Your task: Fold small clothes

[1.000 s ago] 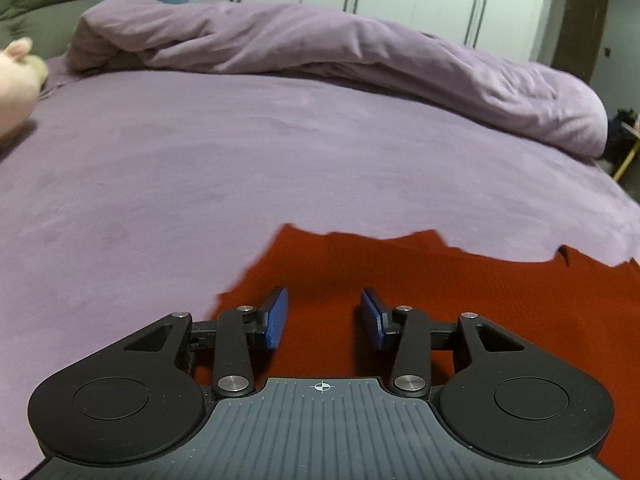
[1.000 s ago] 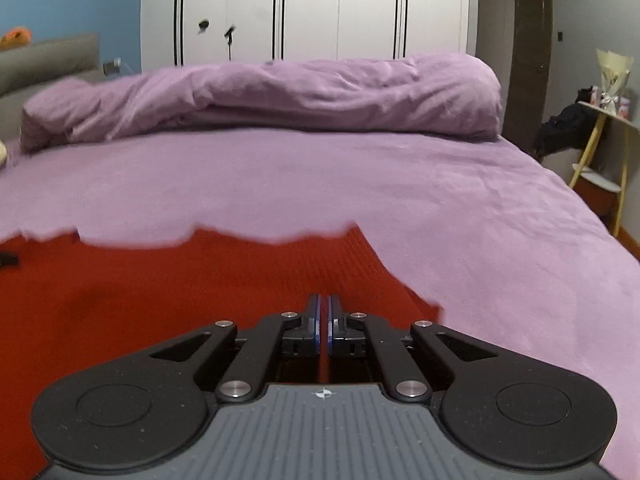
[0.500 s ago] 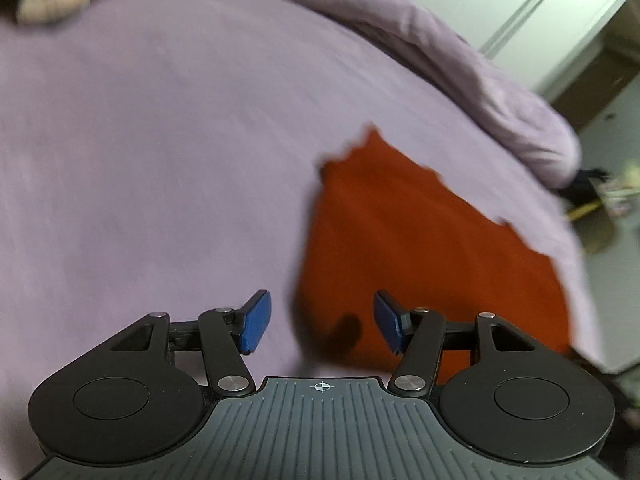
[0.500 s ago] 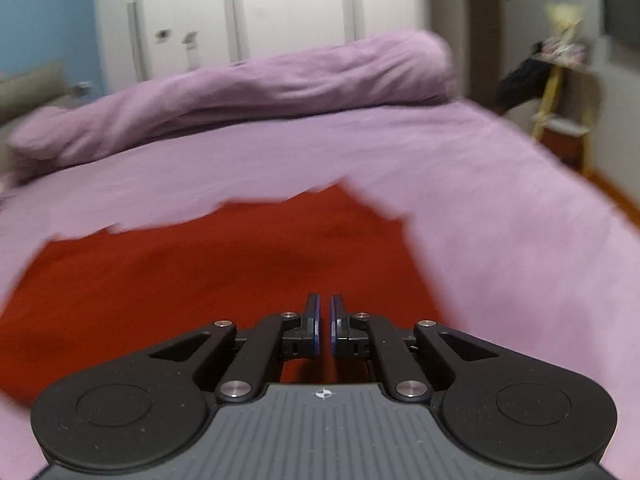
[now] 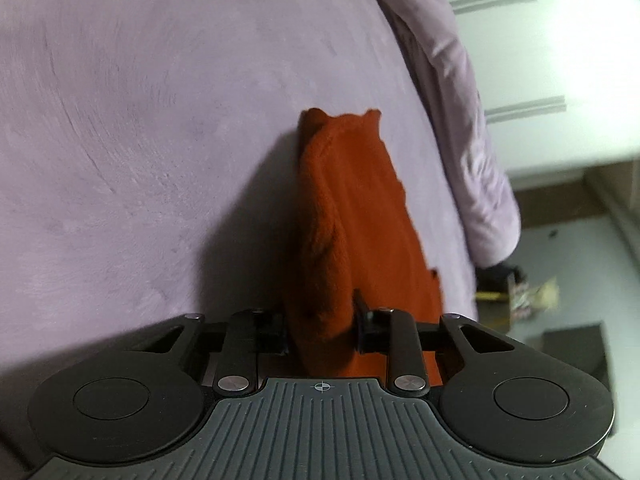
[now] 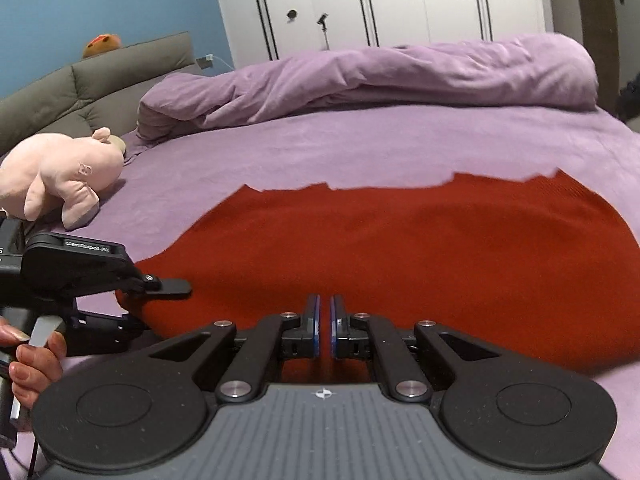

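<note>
A red knit garment (image 6: 400, 248) lies spread on the purple bed. In the left wrist view my left gripper (image 5: 320, 328) has a thick fold of the red garment (image 5: 340, 216) between its fingers at the garment's near left edge; the pads are hidden by the cloth. The left gripper also shows in the right wrist view (image 6: 160, 288), at the garment's left corner. My right gripper (image 6: 324, 320) sits over the garment's near edge with its blue pads almost together and a narrow gap between them; whether cloth is pinched there is unclear.
A pink plush pig (image 6: 64, 176) lies on the bed at the left. A rolled purple duvet (image 6: 380, 76) runs across the far side. A grey headboard (image 6: 88, 88) and white wardrobes (image 6: 400, 0) stand behind. The bed's right edge drops to the floor (image 5: 560, 248).
My left gripper swung round to the garment's left edge and closed on a fold of it. My right gripper stayed nearly shut at the near edge while its view swung left.
</note>
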### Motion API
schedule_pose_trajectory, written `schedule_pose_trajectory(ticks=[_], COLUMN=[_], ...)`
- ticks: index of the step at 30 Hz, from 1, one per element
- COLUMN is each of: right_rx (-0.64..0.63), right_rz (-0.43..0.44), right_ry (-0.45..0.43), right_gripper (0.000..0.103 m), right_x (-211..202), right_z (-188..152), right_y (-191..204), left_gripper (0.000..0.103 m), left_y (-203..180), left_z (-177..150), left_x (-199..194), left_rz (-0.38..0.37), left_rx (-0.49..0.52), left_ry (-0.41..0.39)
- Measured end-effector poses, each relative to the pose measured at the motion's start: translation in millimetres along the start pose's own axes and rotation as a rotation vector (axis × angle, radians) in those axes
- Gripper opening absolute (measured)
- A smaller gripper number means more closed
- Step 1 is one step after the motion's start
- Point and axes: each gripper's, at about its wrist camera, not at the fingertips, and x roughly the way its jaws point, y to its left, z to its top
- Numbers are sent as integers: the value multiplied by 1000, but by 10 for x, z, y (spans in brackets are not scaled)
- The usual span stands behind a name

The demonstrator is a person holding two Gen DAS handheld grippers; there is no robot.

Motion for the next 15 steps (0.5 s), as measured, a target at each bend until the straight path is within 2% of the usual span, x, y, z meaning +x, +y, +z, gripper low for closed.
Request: schedule_pose_trajectory(ticks=[5,7,9,10,12,13,15], right_rx=[-32,-59,-76,-97,-130,-133,-90], right_rz=[-35,-53,-51,-47,-35,-28,-26], right_ry=[0,17,11,20,37,33,-17], right_gripper=[4,4,4,4,4,4,4], right_x=[277,424,464,462,436,405,312], right_z=[31,-49,-83,-70,-15,24,68], right_y=[155,224,253,269,267,259,233], left_gripper=[30,37,38,38,29,27,24], left_y=[-26,-22,8,12,6,6,26], left_z=[107,141,179,198,220,225,234], left_x=[35,59,74,94,109,101,61], left_rz=[-28,-21,-30,-29,-22,-19,-20], left_rx=[-9,-24,-46,-49,-41,-33,-34], left_ry=[-20,-19,-22,-26,-39,-45,-64])
